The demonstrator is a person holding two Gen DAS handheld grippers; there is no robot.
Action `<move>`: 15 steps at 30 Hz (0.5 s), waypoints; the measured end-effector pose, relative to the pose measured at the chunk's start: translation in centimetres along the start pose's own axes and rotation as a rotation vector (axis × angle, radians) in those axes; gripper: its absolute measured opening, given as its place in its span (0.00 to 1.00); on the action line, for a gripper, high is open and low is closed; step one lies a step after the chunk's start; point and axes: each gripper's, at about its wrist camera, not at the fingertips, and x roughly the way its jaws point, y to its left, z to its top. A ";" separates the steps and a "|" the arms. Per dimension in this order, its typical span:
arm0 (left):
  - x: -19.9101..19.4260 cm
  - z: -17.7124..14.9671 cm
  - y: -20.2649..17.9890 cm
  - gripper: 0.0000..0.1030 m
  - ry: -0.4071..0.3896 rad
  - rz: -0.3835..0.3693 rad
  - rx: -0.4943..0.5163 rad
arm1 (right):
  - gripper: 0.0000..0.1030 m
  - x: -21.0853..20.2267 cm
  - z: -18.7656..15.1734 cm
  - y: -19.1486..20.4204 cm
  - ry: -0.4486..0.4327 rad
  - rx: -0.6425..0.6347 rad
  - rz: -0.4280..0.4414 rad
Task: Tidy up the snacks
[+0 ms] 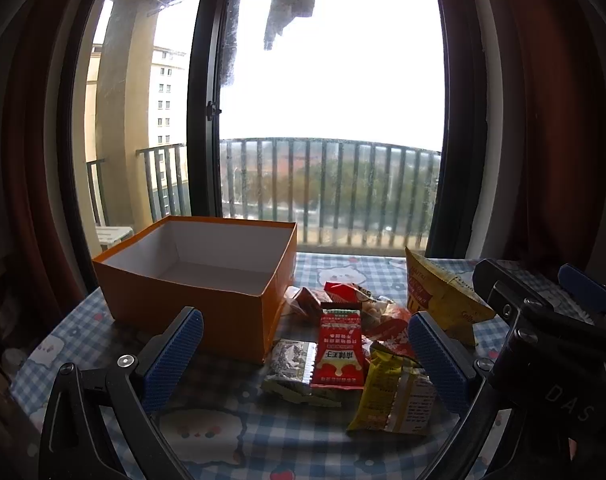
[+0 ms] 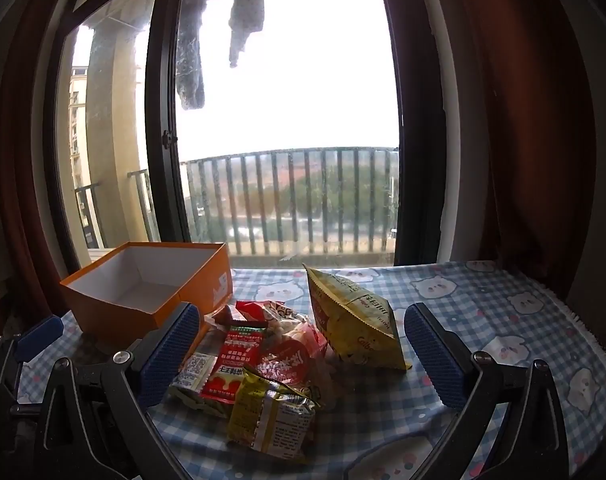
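Observation:
An open, empty orange box (image 1: 191, 292) (image 2: 143, 292) stands at the left of the table. To its right lies a pile of snack packets: a red sachet (image 1: 339, 350) (image 2: 235, 364), a small yellow packet (image 1: 395, 392) (image 2: 275, 420), a pale green-white packet (image 1: 291, 364) (image 2: 193, 376), a red-white bag (image 1: 383, 316) (image 2: 291, 344) and a big yellow chip bag (image 1: 443, 300) (image 2: 351, 320). My left gripper (image 1: 305, 364) is open and empty, hovering before the pile. My right gripper (image 2: 301, 364) is open and empty, also before the pile; it shows in the left wrist view (image 1: 543, 312).
The table has a blue checked cloth (image 2: 483, 320) with cartoon prints. A window and balcony railing (image 1: 323, 188) lie behind it, with dark red curtains (image 2: 543, 120) at both sides. The left gripper's fingertip (image 2: 39, 336) shows at the left edge of the right wrist view.

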 end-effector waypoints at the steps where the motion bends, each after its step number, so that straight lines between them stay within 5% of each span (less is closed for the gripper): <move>1: 0.0 0.0 0.0 0.99 -0.001 0.001 0.000 | 1.00 0.0 0.0 0.0 -0.001 0.000 -0.001; 15: 0.2 0.0 -0.6 0.99 -0.001 -0.011 0.002 | 1.00 0.1 0.1 -0.1 -0.025 -0.011 0.027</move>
